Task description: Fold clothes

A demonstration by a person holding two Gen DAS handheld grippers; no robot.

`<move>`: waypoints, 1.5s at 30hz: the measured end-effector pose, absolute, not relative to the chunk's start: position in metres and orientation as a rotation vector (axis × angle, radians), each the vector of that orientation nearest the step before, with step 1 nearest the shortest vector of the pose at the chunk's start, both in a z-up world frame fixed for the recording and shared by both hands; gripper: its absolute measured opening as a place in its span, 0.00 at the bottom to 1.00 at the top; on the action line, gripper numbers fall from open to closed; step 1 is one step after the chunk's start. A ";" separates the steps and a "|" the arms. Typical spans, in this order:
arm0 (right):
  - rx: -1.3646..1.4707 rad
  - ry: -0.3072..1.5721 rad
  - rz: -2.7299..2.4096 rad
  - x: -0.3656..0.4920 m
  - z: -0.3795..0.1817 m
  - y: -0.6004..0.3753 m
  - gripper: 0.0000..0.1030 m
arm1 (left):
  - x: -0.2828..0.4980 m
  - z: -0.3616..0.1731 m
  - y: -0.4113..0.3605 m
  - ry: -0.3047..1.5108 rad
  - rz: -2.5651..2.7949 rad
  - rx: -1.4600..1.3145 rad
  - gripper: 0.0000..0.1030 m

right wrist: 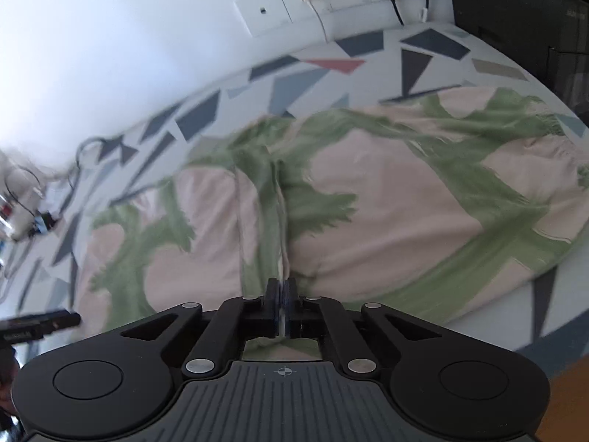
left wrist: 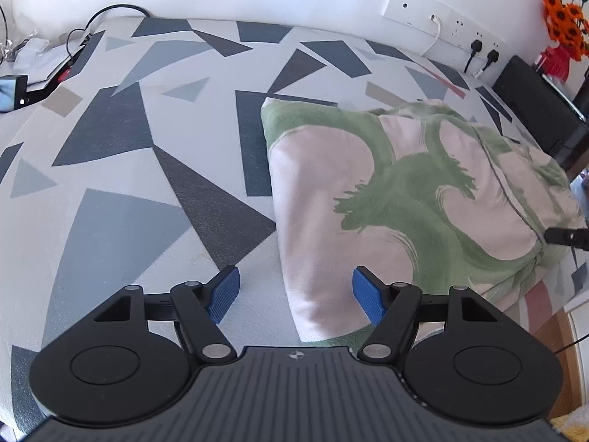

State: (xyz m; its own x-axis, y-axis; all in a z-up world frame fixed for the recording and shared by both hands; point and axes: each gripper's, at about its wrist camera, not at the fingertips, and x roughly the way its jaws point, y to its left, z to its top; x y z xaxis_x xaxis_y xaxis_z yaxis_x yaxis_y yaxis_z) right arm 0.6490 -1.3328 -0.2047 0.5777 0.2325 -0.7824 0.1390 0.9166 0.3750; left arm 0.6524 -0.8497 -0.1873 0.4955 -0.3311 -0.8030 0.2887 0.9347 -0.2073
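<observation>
White wall runs behind the desk (left wrist: 110, 169), whose cover is printed with grey, dark blue and beige triangles. A socket strip (left wrist: 441, 22) with two black plugs sits on that wall, orange artificial flowers (left wrist: 563, 18) stand at the far right corner, and a black box (left wrist: 533, 103) rests on the desk's right end.

Your garment (left wrist: 386, 199), pale pink with broad green brush-stroke shapes, lies bunched on the right half of the desk. Its left edge runs down between the pads of your left tongs (left wrist: 294, 291).

Those left tongs stand wide apart, blue pads (left wrist: 224, 293) clear of the cloth on both sides, gripping nothing.

Your right tongs (right wrist: 281, 305) are clamped together on a narrow ridge of the garment's near edge, a fold of green and pink cloth rising from the pinch. That view is motion-blurred.
</observation>
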 end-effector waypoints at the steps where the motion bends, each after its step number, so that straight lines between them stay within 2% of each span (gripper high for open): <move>1: 0.431 1.016 0.077 0.651 -0.211 -1.334 0.06 | 0.654 -0.187 -0.849 0.981 -0.377 -0.050 0.68; 3: 0.395 1.042 0.066 0.651 -0.214 -1.334 0.11 | 0.662 -0.185 -0.847 0.975 -0.369 -0.076 0.68; 5: 0.390 0.998 0.064 0.656 -0.207 -1.337 0.24 | 0.673 -0.183 -0.843 0.961 -0.351 -0.106 0.68; 9: 0.416 0.906 0.094 0.691 -0.193 -1.343 0.32 | 0.705 -0.182 -0.842 0.940 -0.295 -0.194 0.68; 11: 0.426 0.867 0.107 0.715 -0.190 -1.342 0.41 | 0.722 -0.184 -0.842 0.944 -0.268 -0.244 0.68; 18: 0.509 0.918 0.099 0.788 -0.218 -1.342 0.43 | 0.754 -0.191 -0.848 0.931 -0.238 -0.349 0.66; 20: 0.543 0.937 0.099 0.796 -0.228 -1.342 0.41 | 0.758 -0.193 -0.848 0.930 -0.255 -0.387 0.34; 21: 0.578 0.929 0.099 0.797 -0.231 -1.344 0.35 | 0.760 -0.194 -0.848 0.940 -0.273 -0.410 0.12; 23: 0.666 0.913 0.092 0.796 -0.233 -1.349 0.04 | 0.756 -0.192 -0.847 0.912 -0.272 -0.422 0.09; 24: 0.689 0.898 0.087 0.795 -0.232 -1.352 0.03 | 0.753 -0.190 -0.847 0.892 -0.272 -0.423 0.08; 29: 0.541 0.733 0.032 0.776 -0.205 -1.342 0.00 | 0.750 -0.184 -0.845 0.845 -0.253 -0.459 0.08; 33: 0.415 0.746 -0.004 0.794 -0.212 -1.327 0.00 | 0.764 -0.196 -0.853 0.878 -0.218 -0.417 0.10; 36: 0.387 0.787 -0.033 0.803 -0.223 -1.326 0.01 | 0.766 -0.196 -0.856 0.893 -0.190 -0.370 0.24; 37: 0.376 0.797 -0.041 0.804 -0.226 -1.326 0.03 | 0.766 -0.192 -0.857 0.898 -0.181 -0.344 0.36; 39: 0.385 0.799 -0.043 0.799 -0.223 -1.330 0.12 | 0.758 -0.180 -0.855 0.868 -0.194 -0.293 0.47; 41: 0.444 0.791 -0.010 0.778 -0.213 -1.344 0.25 | 0.747 -0.169 -0.850 0.851 -0.246 -0.258 0.47; 45: 0.578 0.842 0.044 0.728 -0.204 -1.365 0.25 | 0.716 -0.152 -0.850 0.885 -0.400 -0.209 0.52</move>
